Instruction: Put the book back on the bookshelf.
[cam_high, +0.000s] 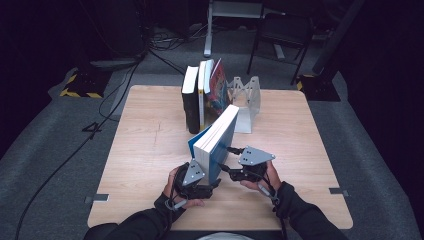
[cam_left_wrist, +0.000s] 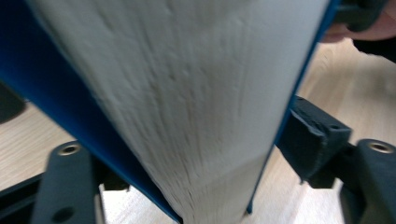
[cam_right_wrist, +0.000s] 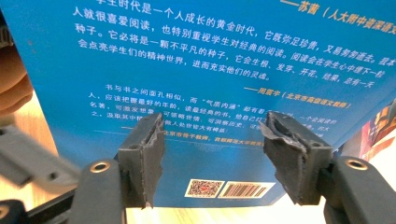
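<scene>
The person is handling a thick blue-covered book (cam_high: 216, 142) near the front middle of the table (cam_high: 150, 150), standing it on its lower edge and leaning its top toward the row of upright books (cam_high: 202, 95) that stands beside the clear bookend (cam_high: 246, 100) at the far side. The left gripper (cam_high: 210, 186) is straddling the book's near end — in the left gripper view the page block (cam_left_wrist: 187, 102) is running between the jaws, with the right-hand pad sitting just at the blue cover, though whether the pads are truly pinching I cannot tell. The right gripper (cam_high: 226, 159) is facing the back cover (cam_right_wrist: 196, 70) with its jaws spread, pads resting against or just off the printed surface above the barcode (cam_right_wrist: 245, 189). As a judgement, the step in hand is steadying the book upright before shelving it. The next move is calling for a firm two-sided hold, then sliding or carrying the book back — keeping it vertical — until it is standing against the row.
</scene>
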